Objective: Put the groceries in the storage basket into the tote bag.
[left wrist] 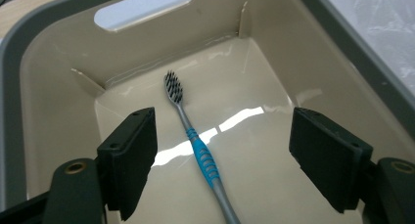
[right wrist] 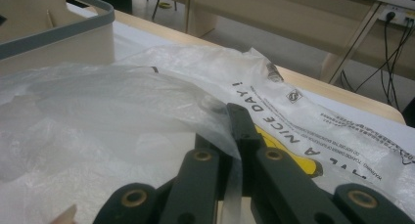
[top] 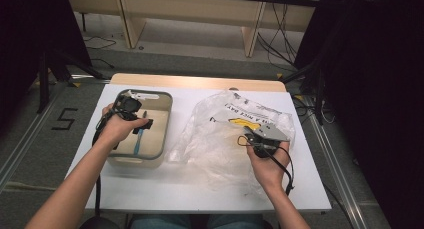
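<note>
Toothbrush [left wrist: 195, 141] not yet gripped: lies flat in glossy beige bin [left wrist: 58, 87], bristles toward 11 o'clock, between spread jaws of left gripper [left wrist: 222, 158]. Thin crinkled plastic bag [right wrist: 122, 97] pinched by right gripper [right wrist: 235, 136], jaws pressed together. Bagging probably left; bag mouth unclear.

Left gripper [left wrist: 222, 150]: black jaws carrying flat rectangular pads, brass-ringed screw holes showing at jaw bases, black cable trailing behind body. Right gripper [right wrist: 235, 131]: same black jaws, brass rings, grey three-cornered plate sitting on top. Forearms showing bare, no sleeves; jeans showing below.
</note>
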`<state>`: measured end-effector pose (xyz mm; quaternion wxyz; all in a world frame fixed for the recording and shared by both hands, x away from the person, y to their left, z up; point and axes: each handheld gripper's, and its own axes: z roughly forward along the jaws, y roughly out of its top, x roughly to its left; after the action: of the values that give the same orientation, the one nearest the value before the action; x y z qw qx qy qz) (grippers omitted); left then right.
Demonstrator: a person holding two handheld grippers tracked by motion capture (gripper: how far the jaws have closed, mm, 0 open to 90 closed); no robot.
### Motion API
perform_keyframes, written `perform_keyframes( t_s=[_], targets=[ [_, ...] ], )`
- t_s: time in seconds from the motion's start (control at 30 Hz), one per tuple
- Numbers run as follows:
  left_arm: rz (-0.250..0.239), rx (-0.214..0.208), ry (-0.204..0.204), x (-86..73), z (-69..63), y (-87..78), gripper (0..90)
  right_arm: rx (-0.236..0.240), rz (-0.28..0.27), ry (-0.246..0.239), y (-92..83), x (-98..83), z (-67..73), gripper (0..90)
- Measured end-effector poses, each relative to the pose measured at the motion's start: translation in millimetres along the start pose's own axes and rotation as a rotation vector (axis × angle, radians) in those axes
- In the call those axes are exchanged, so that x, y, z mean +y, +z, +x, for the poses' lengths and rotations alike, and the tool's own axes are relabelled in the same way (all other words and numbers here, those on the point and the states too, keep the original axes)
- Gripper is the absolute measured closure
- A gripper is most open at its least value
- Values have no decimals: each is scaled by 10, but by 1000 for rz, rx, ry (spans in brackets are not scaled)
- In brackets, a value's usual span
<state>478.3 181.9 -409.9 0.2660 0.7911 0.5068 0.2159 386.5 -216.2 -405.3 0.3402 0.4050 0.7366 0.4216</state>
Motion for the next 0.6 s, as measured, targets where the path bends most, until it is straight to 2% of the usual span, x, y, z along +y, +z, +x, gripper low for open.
perform_keyframes(
  t_s=[0.23, 0.33, 0.6],
  targets=[
    [40, 9, -34, 41, 53, 163, 284, 2, -3, -1, -6, 5, -1, 900],
    [72, 13, -46, 41, 87, 253, 289, 2, -2, 1, -8, 6, 1, 900],
    [126, 20, -67, 29, 137, 381, 305, 2, -2, 2, -9, 9, 4, 900]
  ],
)
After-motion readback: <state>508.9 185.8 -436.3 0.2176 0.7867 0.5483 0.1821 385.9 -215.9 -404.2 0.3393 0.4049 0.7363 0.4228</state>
